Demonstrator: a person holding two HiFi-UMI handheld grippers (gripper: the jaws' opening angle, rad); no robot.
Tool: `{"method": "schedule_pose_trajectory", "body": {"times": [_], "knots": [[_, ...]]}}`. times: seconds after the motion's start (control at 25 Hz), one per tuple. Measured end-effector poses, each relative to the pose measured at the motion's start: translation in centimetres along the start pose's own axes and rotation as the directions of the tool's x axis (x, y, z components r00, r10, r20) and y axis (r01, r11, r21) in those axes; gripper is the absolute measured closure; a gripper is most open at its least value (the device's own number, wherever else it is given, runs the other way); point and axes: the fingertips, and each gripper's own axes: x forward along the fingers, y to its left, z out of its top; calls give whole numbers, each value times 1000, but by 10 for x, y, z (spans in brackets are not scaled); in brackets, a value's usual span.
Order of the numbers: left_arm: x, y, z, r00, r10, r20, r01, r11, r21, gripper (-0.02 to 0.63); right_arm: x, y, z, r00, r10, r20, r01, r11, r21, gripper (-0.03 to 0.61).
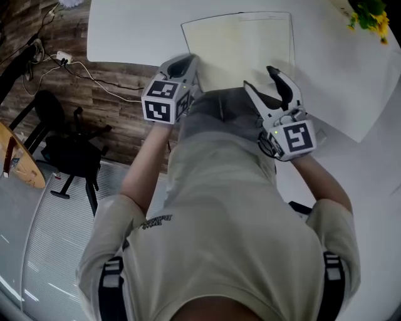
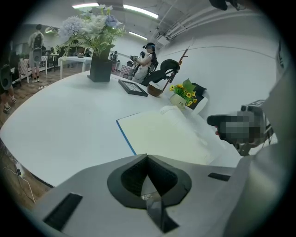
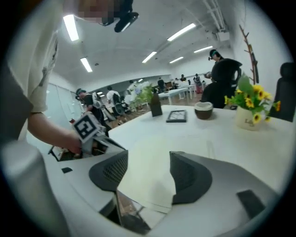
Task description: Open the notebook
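Note:
The notebook [image 1: 241,47] lies open on the white table [image 1: 138,31], showing blank cream pages and a blue cover edge [image 2: 126,136]. My left gripper [image 1: 191,59] rests at its near left corner with the jaws together and nothing between them [image 2: 148,159]. My right gripper [image 1: 260,78] hovers over the near right corner, jaws apart. In the right gripper view the cream page [image 3: 148,171] shows in the gap between its fingers [image 3: 189,178], and the pads do not press on it.
A pot of sunflowers [image 1: 369,15] stands at the table's far right. Farther back are a vase of flowers [image 2: 99,51], a picture frame [image 2: 133,87] and a bowl [image 2: 155,90]. An office chair [image 1: 69,150] and cables sit on the floor to the left.

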Motion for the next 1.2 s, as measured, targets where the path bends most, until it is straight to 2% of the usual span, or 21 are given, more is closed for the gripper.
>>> {"method": "schedule_pose_trajectory", "body": {"times": [0.08, 0.2, 0.24, 0.28, 0.36, 0.48, 0.52, 0.56, 0.6, 0.68, 0.72, 0.76, 0.96, 1.08, 1.2], "knots": [[1, -1, 0, 1000, -4, 1, 4, 1000, 2, 603, -3, -48, -12, 992, -117, -44, 118, 993, 29, 252], [1, 0, 0, 1000, -6, 4, 6, 1000, 8, 603, -4, -93, -33, 971, -209, -116, 221, 970, 103, 252], [1, 0, 0, 1000, -6, 5, 6, 1000, 8, 603, -4, -100, -42, 965, -218, -143, 236, 963, 127, 246], [1, 0, 0, 1000, -8, 7, 8, 1000, 6, 603, -3, -102, -51, 961, -216, -174, 242, 959, 150, 208], [0, 0, 1, 1000, -13, 9, 13, 1000, 0, 603, 1, -98, -66, 954, -195, -227, 240, 952, 188, 206], [-1, 1, 1, 1000, -12, 13, 12, 1000, -3, 603, 6, -90, -73, 943, -205, -262, 253, 953, 167, 178], [-2, 1, 1, 1000, -10, 15, 10, 1000, -2, 603, 7, -90, -73, 939, -211, -273, 259, 953, 154, 185], [-2, 1, 1, 1000, -9, 16, 9, 1000, -2, 603, 7, -88, -72, 935, -214, -283, 262, 954, 147, 238], [-2, 1, 1, 1000, -7, 18, 7, 1000, -1, 603, 8, -86, -72, 934, -211, -289, 261, 955, 144, 331], [-2, 1, 1, 1000, -6, 21, 6, 1000, -3, 603, 11, -80, -70, 935, -200, -292, 250, 958, 143, 368], [-1, 0, 1, 1000, -5, 22, 5, 1000, -4, 603, 13, -77, -68, 939, -194, -284, 242, 959, 147, 462], [-1, 0, 1, 1000, -5, 23, 5, 1000, -6, 603, 15, -72, -65, 946, -181, -270, 229, 961, 158, 531], [-3, 0, 0, 1000, -9, 27, 10, 999, -34, 603, 33, -27, -33, 987, -12, -161, 45, 977, 206, 545], [-6, 0, -1, 999, -10, 36, 12, 999, -52, 603, 43, 4, -19, 988, 81, -128, -55, 980, 189, 545], [-9, 1, -1, 999, -4, 45, 7, 998, -61, 603, 52, 28, -17, 982, 139, -129, -120, 982, 149, 530]]}}
